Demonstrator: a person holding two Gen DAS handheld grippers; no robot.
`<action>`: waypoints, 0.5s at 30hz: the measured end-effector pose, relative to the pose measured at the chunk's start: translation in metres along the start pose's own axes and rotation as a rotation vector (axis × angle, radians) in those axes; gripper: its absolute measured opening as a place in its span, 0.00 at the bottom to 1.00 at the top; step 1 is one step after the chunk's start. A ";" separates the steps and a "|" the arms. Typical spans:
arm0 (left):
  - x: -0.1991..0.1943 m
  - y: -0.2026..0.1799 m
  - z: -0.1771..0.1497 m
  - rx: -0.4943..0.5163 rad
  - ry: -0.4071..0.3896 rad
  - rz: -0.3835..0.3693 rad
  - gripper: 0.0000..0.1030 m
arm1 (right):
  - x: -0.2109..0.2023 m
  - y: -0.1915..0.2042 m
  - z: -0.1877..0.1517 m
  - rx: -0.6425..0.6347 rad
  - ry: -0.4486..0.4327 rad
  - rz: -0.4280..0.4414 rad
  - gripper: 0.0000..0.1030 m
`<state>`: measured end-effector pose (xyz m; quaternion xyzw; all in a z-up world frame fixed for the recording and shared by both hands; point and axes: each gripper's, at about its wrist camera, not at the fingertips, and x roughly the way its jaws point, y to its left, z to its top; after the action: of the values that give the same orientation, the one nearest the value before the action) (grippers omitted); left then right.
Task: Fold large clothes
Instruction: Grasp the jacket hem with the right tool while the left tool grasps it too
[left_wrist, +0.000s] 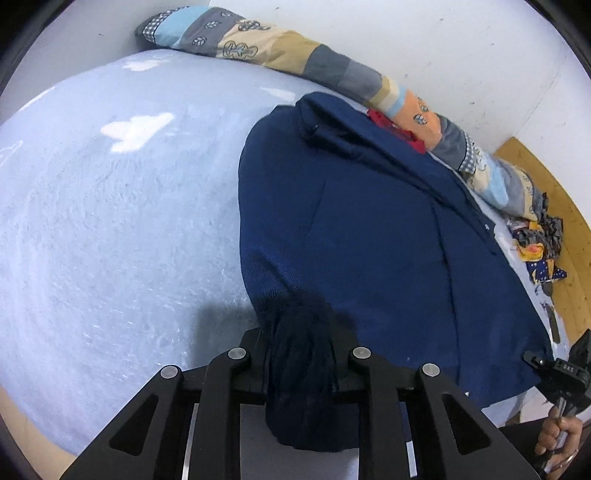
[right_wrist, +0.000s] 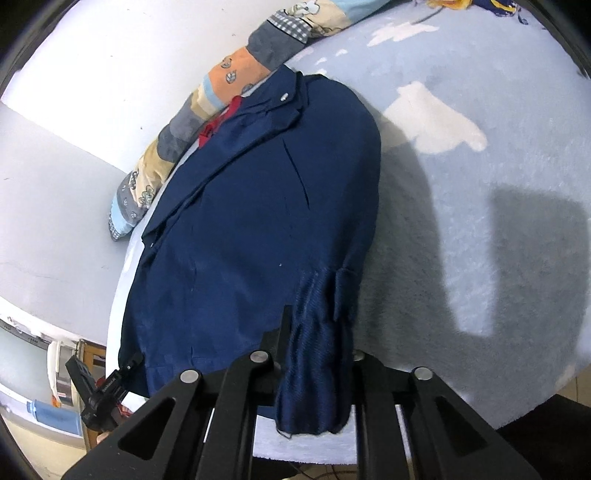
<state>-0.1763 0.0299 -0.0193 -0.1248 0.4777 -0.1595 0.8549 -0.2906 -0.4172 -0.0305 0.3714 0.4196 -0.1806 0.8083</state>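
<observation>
On the pale blue fleece bed cover (left_wrist: 110, 229) a navy blue woven suit jacket (left_wrist: 369, 229) lies front up, its collar toward the far edge where a long patchwork bolster (left_wrist: 295, 51) runs along the white wall (left_wrist: 443, 44); something red (left_wrist: 397, 127) peeks out at the neck. At the near edge, the left gripper (left_wrist: 301, 363) has its fingers pinching a bunched fold of the jacket's hem corner. Further right, the right gripper (right_wrist: 317, 363) likewise has its fingers closed on a gathered roll of the same dark cloth, at the jacket's other near corner. The body appears narrowed already, with no sleeves showing, so I judge the side folds done; bringing the hem up toward the collar seems to be what remains.
</observation>
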 end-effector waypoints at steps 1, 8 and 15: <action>0.004 0.000 0.001 0.003 0.006 0.001 0.23 | 0.002 -0.001 0.001 0.006 0.004 0.000 0.15; -0.012 -0.016 -0.001 0.072 -0.039 0.020 0.17 | 0.010 -0.002 0.002 -0.003 0.003 -0.011 0.09; -0.059 -0.018 -0.024 0.063 -0.073 -0.035 0.17 | -0.028 0.001 0.003 0.016 -0.097 0.102 0.08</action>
<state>-0.2287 0.0347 0.0210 -0.1122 0.4387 -0.1848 0.8723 -0.3043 -0.4194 -0.0060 0.3897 0.3588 -0.1604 0.8328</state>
